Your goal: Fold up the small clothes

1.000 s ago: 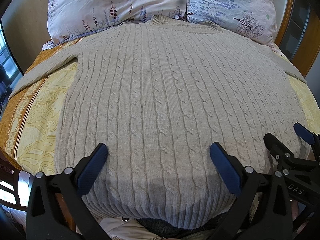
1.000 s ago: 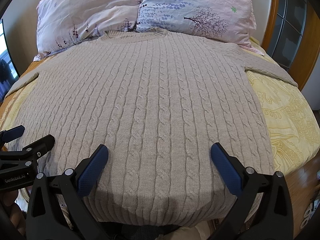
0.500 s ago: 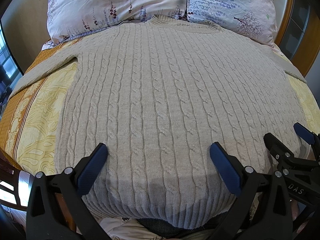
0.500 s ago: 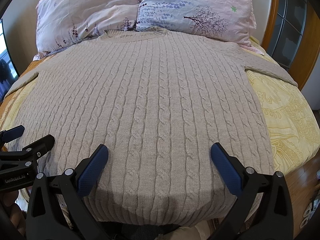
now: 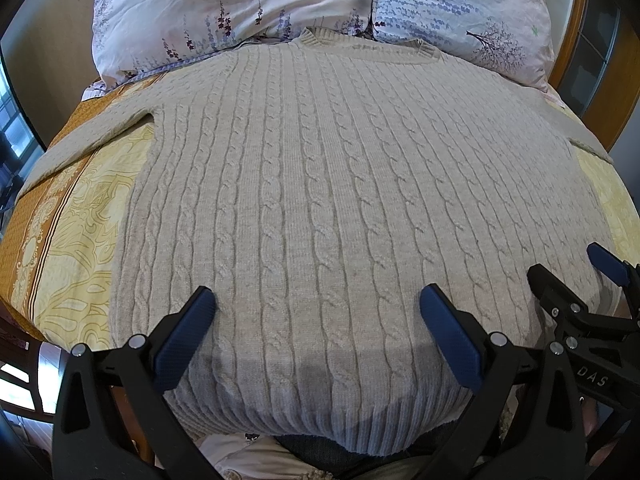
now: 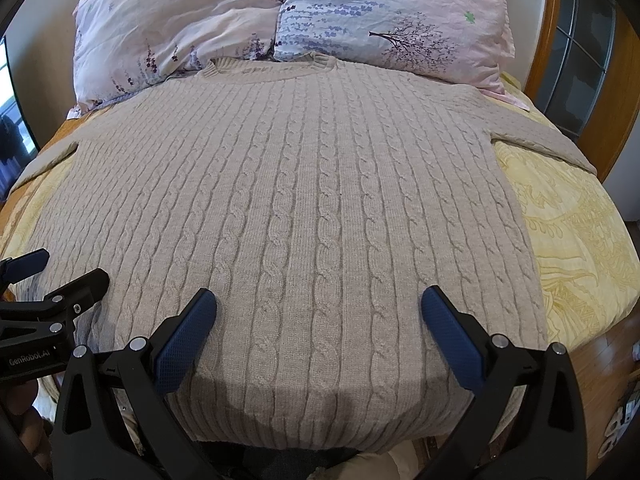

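A beige cable-knit sweater (image 5: 320, 184) lies flat and spread out on the bed, collar at the far end by the pillows, hem at the near edge; it also shows in the right wrist view (image 6: 304, 208). Its sleeves stretch out to both sides. My left gripper (image 5: 316, 316) is open and empty, hovering over the hem's left half. My right gripper (image 6: 318, 316) is open and empty over the hem's right half. Each gripper shows at the edge of the other's view: the right one (image 5: 580, 268) and the left one (image 6: 56, 268).
Two floral pillows (image 5: 240, 4) (image 6: 384, 12) lean at the head of the bed. A yellow patterned bedspread (image 5: 68, 240) (image 6: 576, 248) covers the bed on both sides of the sweater. A wooden headboard frame (image 6: 540, 40) stands at the right. Floor shows past the bed's near corners.
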Demonstrator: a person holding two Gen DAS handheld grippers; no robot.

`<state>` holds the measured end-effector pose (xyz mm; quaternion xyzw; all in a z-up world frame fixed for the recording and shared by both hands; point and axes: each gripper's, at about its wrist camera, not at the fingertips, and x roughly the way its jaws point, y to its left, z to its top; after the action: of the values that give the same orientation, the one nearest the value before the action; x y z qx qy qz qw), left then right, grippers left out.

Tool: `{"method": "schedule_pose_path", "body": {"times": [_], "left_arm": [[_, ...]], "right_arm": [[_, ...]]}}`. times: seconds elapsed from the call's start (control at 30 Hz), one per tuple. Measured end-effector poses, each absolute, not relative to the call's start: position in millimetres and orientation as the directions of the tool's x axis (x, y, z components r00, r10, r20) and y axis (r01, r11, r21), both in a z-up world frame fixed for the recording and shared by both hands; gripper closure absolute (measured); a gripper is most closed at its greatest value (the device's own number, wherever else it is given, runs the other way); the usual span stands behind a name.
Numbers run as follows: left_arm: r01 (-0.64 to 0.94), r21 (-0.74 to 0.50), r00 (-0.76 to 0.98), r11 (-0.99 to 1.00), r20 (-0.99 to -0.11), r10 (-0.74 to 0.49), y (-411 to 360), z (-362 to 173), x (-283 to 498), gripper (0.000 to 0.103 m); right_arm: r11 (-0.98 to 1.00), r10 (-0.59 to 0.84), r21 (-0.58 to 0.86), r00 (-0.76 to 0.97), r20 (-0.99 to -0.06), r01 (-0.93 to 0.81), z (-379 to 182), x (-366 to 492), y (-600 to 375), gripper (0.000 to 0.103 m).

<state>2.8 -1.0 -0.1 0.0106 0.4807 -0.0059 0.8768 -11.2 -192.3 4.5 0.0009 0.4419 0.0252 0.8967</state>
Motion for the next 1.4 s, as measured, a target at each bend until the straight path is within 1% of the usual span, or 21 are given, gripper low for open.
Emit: {"method": "schedule_pose_path", "body": {"times": [0.13, 0.27, 0.33, 0.43, 0.53, 0.6, 0.73, 0.77, 0.83, 0.9, 0.93, 1.03, 1.1, 1.23, 1.4], "left_arm": [[0.022, 0.014, 0.538, 1.000, -0.843, 0.000, -1, 0, 2, 0.002], [0.035, 0.018, 0.545, 0.999, -0.838, -0.004, -1, 0, 0, 0.002], [0.047, 0.021, 0.549, 0.999, -0.836, -0.008, -2, 0, 1, 0.002], [0.074, 0.027, 0.555, 0.997, -0.832, -0.019, -2, 1, 6, 0.002], [0.107, 0.032, 0.580, 0.994, -0.814, -0.036, -1, 6, 15, 0.002], [0.118, 0.045, 0.609, 0.992, -0.793, -0.036, -1, 11, 20, 0.002], [0.121, 0.125, 0.640, 0.985, -0.768, 0.019, 0, 25, 43, 0.002], [0.132, 0.123, 0.639, 0.984, -0.769, 0.010, 2, 29, 51, 0.002], [0.149, 0.088, 0.619, 0.985, -0.785, -0.023, 7, 34, 67, 0.002], [0.156, 0.054, 0.599, 0.986, -0.799, -0.050, 12, 35, 78, 0.002], [0.156, 0.042, 0.591, 0.987, -0.804, -0.059, 13, 36, 84, 0.002], [0.182, -0.029, 0.586, 0.983, -0.799, -0.132, 16, 40, 98, 0.002], [0.193, -0.070, 0.595, 0.979, -0.784, -0.173, 19, 41, 106, 0.002], [0.172, -0.072, 0.602, 0.983, -0.782, -0.162, 23, 42, 120, 0.002], [0.133, -0.157, 0.562, 0.979, -0.801, -0.205, 32, 36, 138, 0.002]], "right_arm": [[0.998, 0.058, 0.025, 0.618, -0.784, -0.063, 1, -12, -191, 0.001], [0.988, 0.127, 0.033, 0.674, -0.728, -0.151, -1, -20, -196, 0.001], [0.979, 0.165, 0.039, 0.669, -0.725, -0.198, 0, -19, -200, 0.001], [0.973, 0.198, 0.069, 0.649, -0.735, -0.220, 3, -9, -206, 0.001], [0.968, 0.252, 0.184, 0.644, -0.723, -0.172, 14, 8, -231, 0.001], [0.947, 0.293, 0.305, 0.651, -0.701, -0.098, 24, 26, -263, 0.001], [0.880, 0.319, 0.473, 0.678, -0.662, 0.047, 41, 62, -332, 0.002], [0.868, 0.315, 0.491, 0.686, -0.656, 0.070, 43, 69, -344, 0.004], [0.846, 0.264, 0.508, 0.702, -0.661, 0.161, 46, 87, -379, 0.007], [0.818, 0.220, 0.523, 0.711, -0.668, 0.238, 45, 100, -406, 0.014], [0.783, 0.189, 0.541, 0.711, -0.677, 0.307, 40, 107, -427, 0.016], [0.692, 0.141, 0.577, 0.703, -0.697, 0.434, 25, 123, -465, 0.024], [0.660, 0.106, 0.567, 0.686, -0.720, 0.493, 17, 128, -481, 0.035], [0.624, 0.064, 0.546, 0.660, -0.749, 0.560, 6, 131, -499, 0.038], [0.552, 0.046, 0.577, 0.669, -0.742, 0.602, -2, 130, -516, 0.047]]}}
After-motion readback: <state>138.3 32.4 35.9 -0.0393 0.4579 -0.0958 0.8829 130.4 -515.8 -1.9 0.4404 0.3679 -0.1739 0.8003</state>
